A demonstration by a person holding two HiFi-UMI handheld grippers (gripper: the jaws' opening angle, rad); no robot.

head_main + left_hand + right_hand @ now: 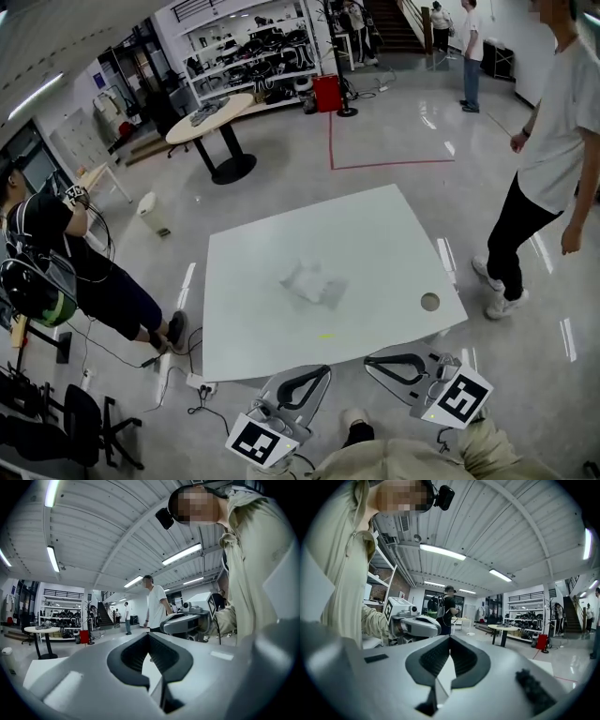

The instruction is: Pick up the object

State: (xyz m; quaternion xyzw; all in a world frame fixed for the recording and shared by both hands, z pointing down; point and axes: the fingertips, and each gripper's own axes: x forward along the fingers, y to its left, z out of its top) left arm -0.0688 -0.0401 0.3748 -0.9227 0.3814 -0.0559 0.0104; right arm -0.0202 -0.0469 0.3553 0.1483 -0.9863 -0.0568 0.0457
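Note:
A crumpled, pale, see-through object (pixel 314 283) lies near the middle of the white table (pixel 253 328). Both grippers hang off the table's near edge, below and short of the object. My left gripper (pixel 325 369) is shut with nothing between its jaws; its tips (pixel 148 634) meet in the left gripper view. My right gripper (pixel 367 361) is also shut and empty, tips (pixel 450 637) together. Both gripper views point up and away towards the room, so the object is hidden in them. Each shows the other gripper beside it: the right gripper (pixel 185 620) and the left gripper (pixel 415 623).
The table has a round cable hole (pixel 429 302) near its right corner and a small yellow mark (pixel 325 336) near the front. A person (pixel 553 141) stands right of the table, another with a backpack (pixel 56 253) on the left. A round table (pixel 211 117) stands behind.

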